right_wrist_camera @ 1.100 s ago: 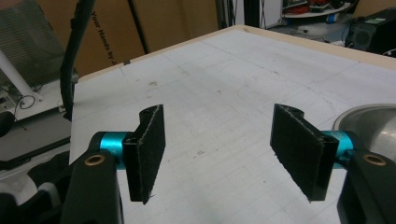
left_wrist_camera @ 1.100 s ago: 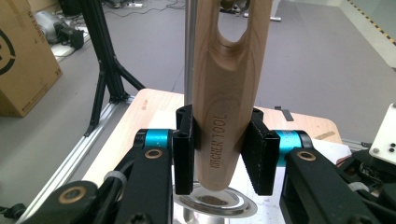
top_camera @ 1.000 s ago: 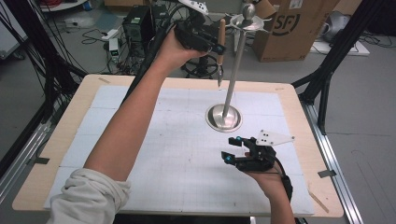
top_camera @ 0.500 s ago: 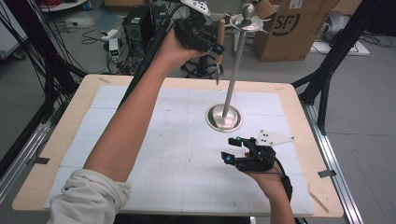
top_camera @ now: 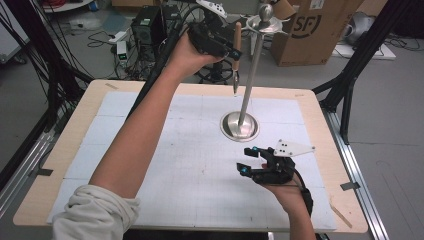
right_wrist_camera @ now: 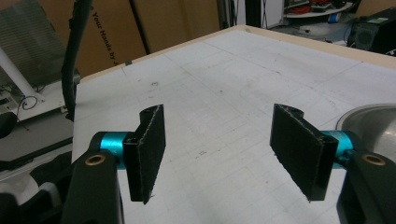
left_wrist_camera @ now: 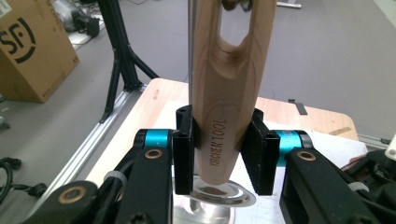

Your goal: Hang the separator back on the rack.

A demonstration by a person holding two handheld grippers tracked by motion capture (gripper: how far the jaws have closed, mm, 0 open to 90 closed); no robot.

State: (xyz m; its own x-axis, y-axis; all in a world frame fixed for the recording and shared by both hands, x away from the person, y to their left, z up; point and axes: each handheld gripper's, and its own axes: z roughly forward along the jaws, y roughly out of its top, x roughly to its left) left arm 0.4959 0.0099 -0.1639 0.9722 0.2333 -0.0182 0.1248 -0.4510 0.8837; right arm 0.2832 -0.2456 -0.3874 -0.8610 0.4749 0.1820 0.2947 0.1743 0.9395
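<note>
Smooth tapered wooden handle [left_wrist_camera: 227, 107], clamped

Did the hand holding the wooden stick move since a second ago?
No. The left gripper holds the wooden tool just left of the metal stand's pole, as before.

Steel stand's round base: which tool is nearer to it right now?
Right. The right tool hovers open just in front of the round base, low over the table. The left tool is raised near the stand's top, gripping a wooden handle.

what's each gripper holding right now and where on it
The left gripper is clamped on the wooden handle of a utensil, near its end. The right gripper is open, holding nothing.
</note>
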